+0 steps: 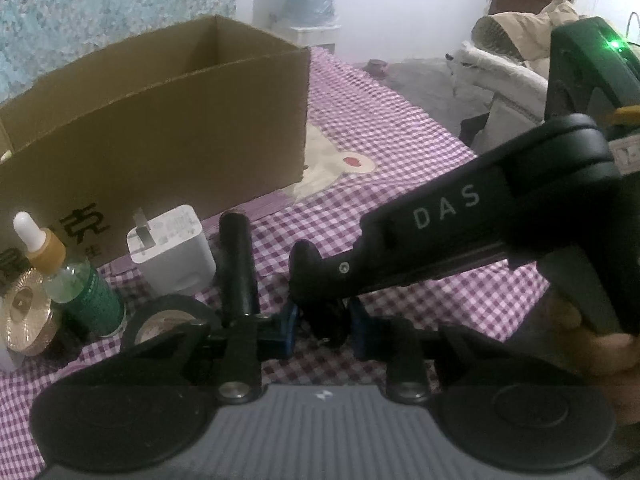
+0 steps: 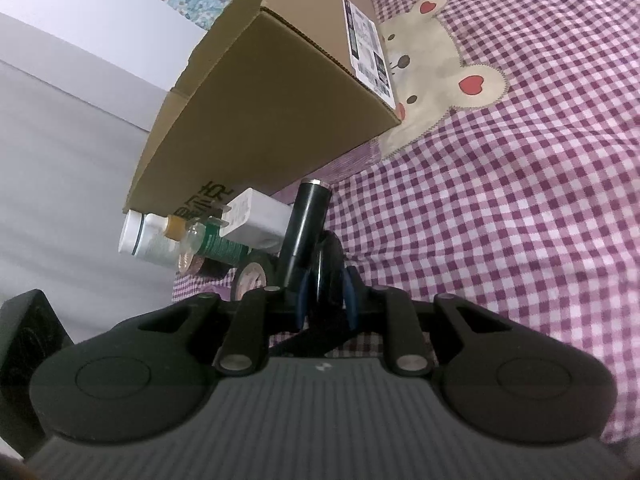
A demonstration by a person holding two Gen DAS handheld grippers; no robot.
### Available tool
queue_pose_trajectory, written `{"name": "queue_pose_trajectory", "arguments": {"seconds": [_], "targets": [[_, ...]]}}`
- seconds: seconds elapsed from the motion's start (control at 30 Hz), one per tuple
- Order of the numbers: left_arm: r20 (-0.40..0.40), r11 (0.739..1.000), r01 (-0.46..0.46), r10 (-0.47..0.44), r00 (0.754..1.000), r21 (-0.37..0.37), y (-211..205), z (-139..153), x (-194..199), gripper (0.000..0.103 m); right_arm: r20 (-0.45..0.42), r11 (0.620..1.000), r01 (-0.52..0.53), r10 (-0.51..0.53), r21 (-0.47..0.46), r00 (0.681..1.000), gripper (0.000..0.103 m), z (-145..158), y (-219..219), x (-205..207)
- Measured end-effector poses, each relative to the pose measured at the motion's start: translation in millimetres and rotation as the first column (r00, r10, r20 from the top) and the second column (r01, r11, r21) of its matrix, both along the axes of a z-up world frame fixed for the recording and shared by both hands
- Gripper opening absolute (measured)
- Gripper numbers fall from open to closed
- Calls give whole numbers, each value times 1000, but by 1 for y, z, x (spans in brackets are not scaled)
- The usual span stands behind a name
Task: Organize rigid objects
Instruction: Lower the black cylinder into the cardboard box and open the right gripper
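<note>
A small black object (image 1: 330, 322) hangs between the blue pads of my left gripper (image 1: 326, 332), which stand close against its two sides. My right gripper (image 1: 308, 276) comes in from the right and is shut on the same black object (image 2: 328, 272) from above. In its own view the right gripper (image 2: 328, 296) clamps the object edge-on, and a black strap trails down from it. Left of the grippers, in front of an open cardboard box (image 1: 160, 120) (image 2: 272, 100), stand a black cylinder (image 1: 238, 264) (image 2: 306, 228), a white charger plug (image 1: 172, 252) and a black tape roll (image 1: 168, 320).
A green-labelled dropper bottle (image 1: 80, 284), a gold disc (image 1: 24, 312) and a white bottle (image 2: 140, 236) crowd the left end. The purple checked cloth (image 2: 520, 200) with a bear patch (image 2: 432, 76) spreads to the right. A sofa with a jacket (image 1: 516, 52) stands beyond the bed.
</note>
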State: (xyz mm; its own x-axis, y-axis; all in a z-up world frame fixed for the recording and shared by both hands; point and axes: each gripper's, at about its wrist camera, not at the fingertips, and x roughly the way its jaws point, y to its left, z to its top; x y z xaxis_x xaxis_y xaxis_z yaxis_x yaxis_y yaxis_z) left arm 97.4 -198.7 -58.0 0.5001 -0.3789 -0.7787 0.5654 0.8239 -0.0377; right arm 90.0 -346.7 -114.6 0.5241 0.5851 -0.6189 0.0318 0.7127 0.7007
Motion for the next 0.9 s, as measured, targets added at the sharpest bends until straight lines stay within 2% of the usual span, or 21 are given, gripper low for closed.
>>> {"name": "queue_pose_trajectory", "arguments": {"seconds": [0.2, 0.37, 0.5, 0.6, 0.7, 0.8, 0.9], "targets": [[55, 999, 18, -16, 998, -40, 4, 20, -15, 26, 44, 999, 28, -27, -18, 999, 18, 25, -2, -18], [138, 997, 15, -4, 990, -77, 17, 53, -24, 26, 134, 999, 29, -23, -46, 991, 18, 66, 9, -28], [194, 994, -8, 30, 981, -111, 40, 86, -11, 26, 223, 997, -2, 18, -73, 975, 18, 104, 27, -18], [214, 992, -42, 68, 974, -121, 57, 106, 9, 26, 289, 994, -44, 71, -99, 955, 18, 134, 48, 5], [210, 990, -96, 116, 971, -105, 76, 122, 37, 26, 311, 989, -100, 129, -109, 942, 19, 154, 69, 42], [169, 985, -157, 168, 971, -79, 88, 131, 79, 25, 285, 983, -153, 176, -101, 942, 19, 165, 86, 89], [101, 977, -208, 212, 972, -51, 96, 127, 130, 25, 217, 979, -194, 204, -67, 955, 19, 167, 108, 148]]}}
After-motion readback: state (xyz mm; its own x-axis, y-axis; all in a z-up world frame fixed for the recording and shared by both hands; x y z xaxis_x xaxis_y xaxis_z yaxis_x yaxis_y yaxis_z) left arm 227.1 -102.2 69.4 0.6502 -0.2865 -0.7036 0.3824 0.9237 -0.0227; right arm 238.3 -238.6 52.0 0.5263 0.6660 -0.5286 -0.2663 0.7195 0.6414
